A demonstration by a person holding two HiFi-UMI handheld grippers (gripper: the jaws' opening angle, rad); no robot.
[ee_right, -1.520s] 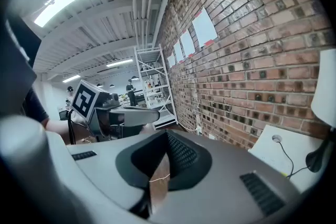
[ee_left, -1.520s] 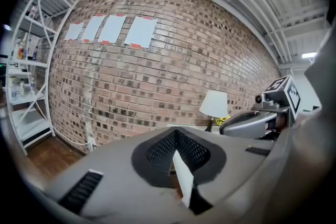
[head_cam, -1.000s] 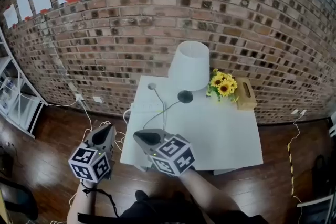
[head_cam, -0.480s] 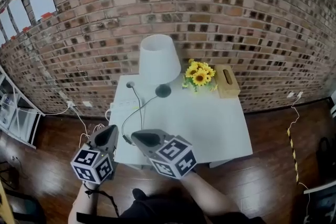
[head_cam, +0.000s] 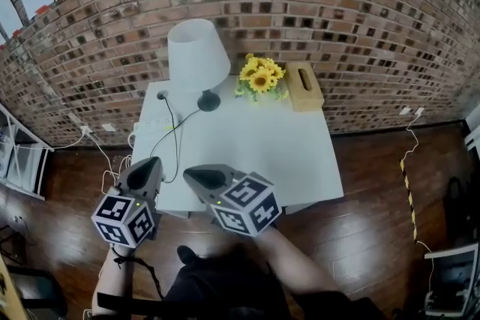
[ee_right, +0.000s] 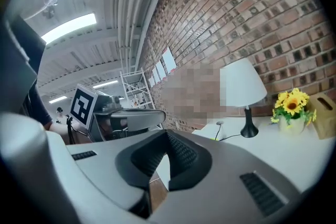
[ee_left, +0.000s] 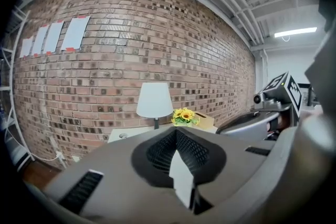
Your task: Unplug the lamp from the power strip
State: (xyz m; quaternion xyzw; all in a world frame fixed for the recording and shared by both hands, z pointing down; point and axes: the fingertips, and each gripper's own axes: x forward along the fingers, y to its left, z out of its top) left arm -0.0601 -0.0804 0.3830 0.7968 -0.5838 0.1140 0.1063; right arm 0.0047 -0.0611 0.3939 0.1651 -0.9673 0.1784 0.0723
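The lamp (head_cam: 197, 52) has a white shade and a black base (head_cam: 208, 101) and stands at the back left of the white table (head_cam: 255, 150). Its dark cord (head_cam: 178, 142) trails over the left part of the table beside the white power strip (head_cam: 152, 124). My left gripper (head_cam: 150, 161) hangs off the table's near left edge, shut and empty. My right gripper (head_cam: 192, 173) sits beside it at the near edge, jaws together with nothing between them. Both point toward the lamp (ee_left: 154, 101) (ee_right: 242, 84), well short of it.
Sunflowers (head_cam: 261, 76) and a tan tissue box (head_cam: 304, 86) stand at the back of the table against the brick wall (head_cam: 337, 4). Loose cables (head_cam: 101, 154) lie on the wooden floor left of the table. A metal shelf (head_cam: 19, 161) stands far left.
In the head view the table, lamp and flowers have slid left and upward as the person moves along it. Both grippers travel with the person and stay shut, side by side.
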